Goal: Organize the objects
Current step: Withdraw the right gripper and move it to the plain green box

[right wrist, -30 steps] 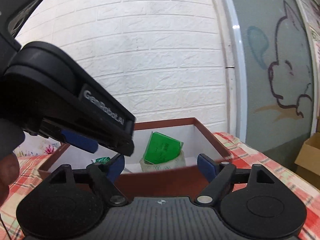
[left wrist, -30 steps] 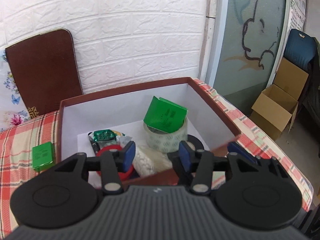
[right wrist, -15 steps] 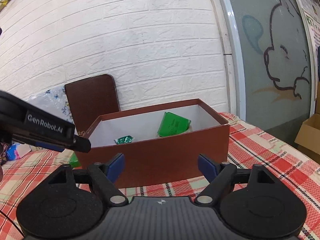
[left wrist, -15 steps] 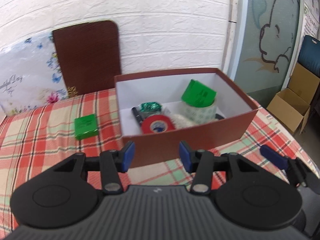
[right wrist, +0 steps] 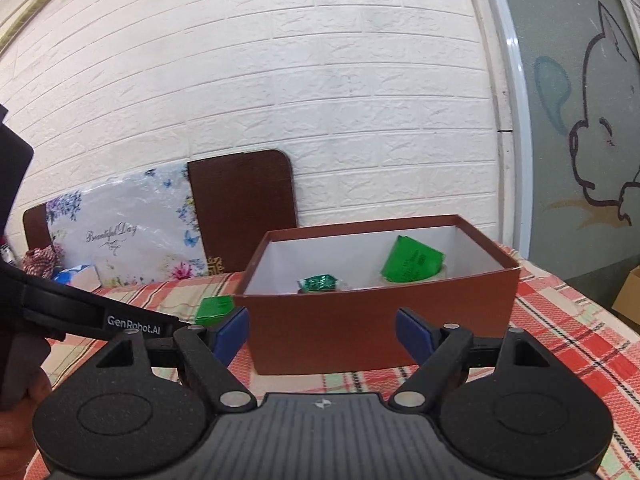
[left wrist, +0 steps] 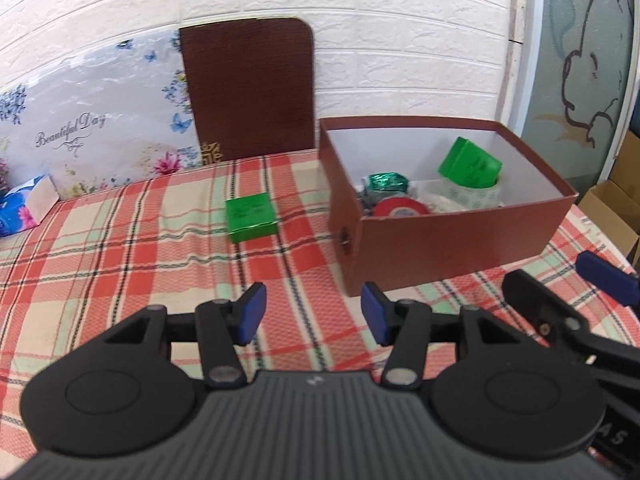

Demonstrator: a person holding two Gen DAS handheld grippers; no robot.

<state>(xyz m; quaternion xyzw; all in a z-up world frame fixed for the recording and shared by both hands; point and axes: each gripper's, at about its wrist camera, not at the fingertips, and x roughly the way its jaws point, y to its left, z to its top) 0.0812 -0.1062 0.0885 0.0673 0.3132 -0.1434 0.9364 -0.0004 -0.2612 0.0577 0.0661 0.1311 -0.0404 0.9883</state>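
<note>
A brown box (left wrist: 460, 236) stands on the checked tablecloth, also in the right wrist view (right wrist: 380, 332). Inside lie a green packet (left wrist: 470, 166) leaning on a clear tape roll (left wrist: 476, 196), a red tape roll (left wrist: 400, 210) and a shiny green wrapper (left wrist: 386, 182). A small green box (left wrist: 251, 218) lies on the cloth left of the brown box, partly seen in the right wrist view (right wrist: 214, 308). My left gripper (left wrist: 313, 312) is open and empty, well short of both. My right gripper (right wrist: 322, 334) is open and empty in front of the brown box.
A brown board (left wrist: 248, 88) and a floral panel (left wrist: 92, 132) lean on the white brick wall behind the table. A blue tissue pack (left wrist: 24, 208) lies at the far left. Cardboard boxes (left wrist: 612, 208) stand on the floor to the right.
Both grippers have pulled back from the brown box. The left one has also swung left, so the small green box now sits ahead of it. Both stay open and empty.
</note>
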